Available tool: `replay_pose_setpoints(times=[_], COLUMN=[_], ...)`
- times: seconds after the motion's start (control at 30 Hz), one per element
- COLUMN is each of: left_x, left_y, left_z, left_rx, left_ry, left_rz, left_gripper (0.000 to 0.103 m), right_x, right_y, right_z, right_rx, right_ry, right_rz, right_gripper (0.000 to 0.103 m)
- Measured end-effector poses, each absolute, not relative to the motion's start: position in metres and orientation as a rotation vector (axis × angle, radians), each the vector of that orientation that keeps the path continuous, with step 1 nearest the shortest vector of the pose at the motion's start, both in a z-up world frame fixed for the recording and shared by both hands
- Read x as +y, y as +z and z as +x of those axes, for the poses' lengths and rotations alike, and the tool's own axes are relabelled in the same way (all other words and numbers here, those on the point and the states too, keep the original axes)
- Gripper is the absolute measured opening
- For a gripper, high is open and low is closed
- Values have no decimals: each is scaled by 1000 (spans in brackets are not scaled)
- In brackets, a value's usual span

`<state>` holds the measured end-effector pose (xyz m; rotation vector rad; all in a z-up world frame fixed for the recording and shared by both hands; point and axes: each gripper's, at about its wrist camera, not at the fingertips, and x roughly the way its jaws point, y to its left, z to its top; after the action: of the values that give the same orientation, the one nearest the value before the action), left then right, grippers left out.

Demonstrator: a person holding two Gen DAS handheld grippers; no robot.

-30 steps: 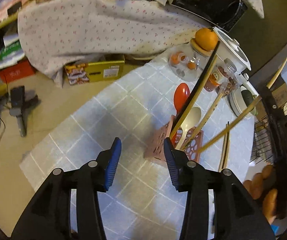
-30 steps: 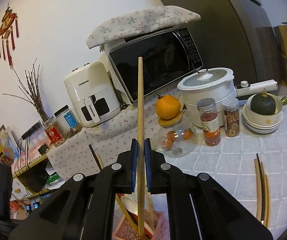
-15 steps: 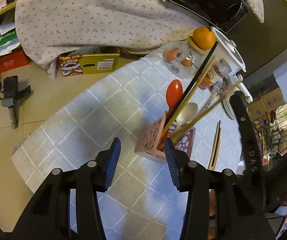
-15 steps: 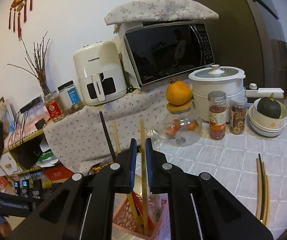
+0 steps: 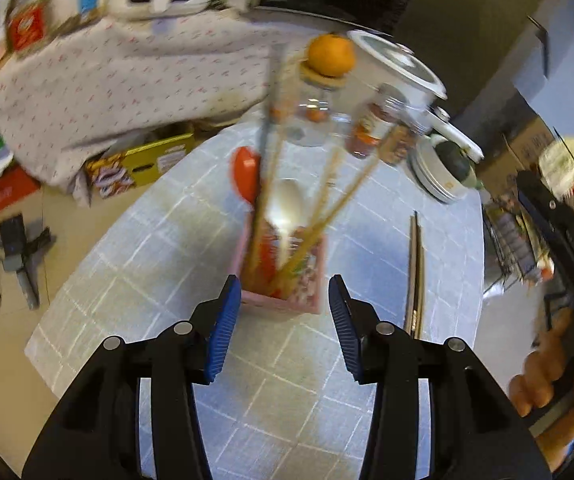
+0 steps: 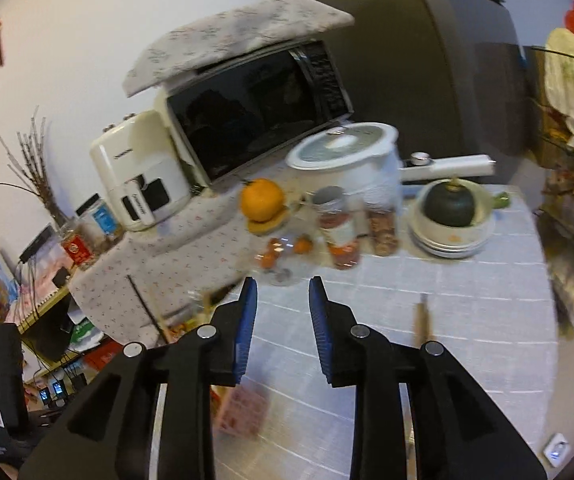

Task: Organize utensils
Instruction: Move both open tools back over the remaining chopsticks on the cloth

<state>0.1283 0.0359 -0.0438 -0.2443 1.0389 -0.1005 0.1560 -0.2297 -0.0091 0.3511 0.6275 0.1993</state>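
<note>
A pink perforated utensil holder (image 5: 283,276) stands on the grey tiled table (image 5: 175,240). It holds a red spoon (image 5: 245,174), a white spoon (image 5: 287,208) and several chopsticks (image 5: 347,196). My left gripper (image 5: 285,320) is open and empty, just in front of the holder. A few loose chopsticks (image 5: 415,276) lie on the table to its right. My right gripper (image 6: 281,320) is open and empty above the table, with the holder (image 6: 243,412) low between its arms and the loose chopsticks (image 6: 421,318) to the right.
At the table's far edge stand a glass jar (image 6: 283,256) with an orange (image 6: 261,199) on top, two spice jars (image 6: 341,232), a white cooker (image 6: 347,160) and stacked bowls holding a green squash (image 6: 451,204). A microwave (image 6: 255,108) and an air fryer (image 6: 141,180) sit behind. A wire rack (image 5: 527,240) is at the right.
My right gripper has opened and let go of the wooden chopstick, which now stands in the holder. The right gripper has pulled away to the right. My left gripper has swung round behind the holder.
</note>
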Motion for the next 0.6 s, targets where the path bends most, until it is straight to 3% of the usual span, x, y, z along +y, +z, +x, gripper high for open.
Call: replay_pose_setpoints(times=[0.3, 0.6], left_x=[-37, -103], left_y=[-42, -67], left_z=[124, 128], left_rx=[1001, 1032], left_ry=[-192, -263], left_rz=[-96, 0], left_gripper=[43, 45], right_x=[-292, -345], right_y=[-11, -57], right_z=[143, 154], right_rx=[688, 942], right_ry=[93, 14], right_rz=[401, 480], right_gripper=[29, 29])
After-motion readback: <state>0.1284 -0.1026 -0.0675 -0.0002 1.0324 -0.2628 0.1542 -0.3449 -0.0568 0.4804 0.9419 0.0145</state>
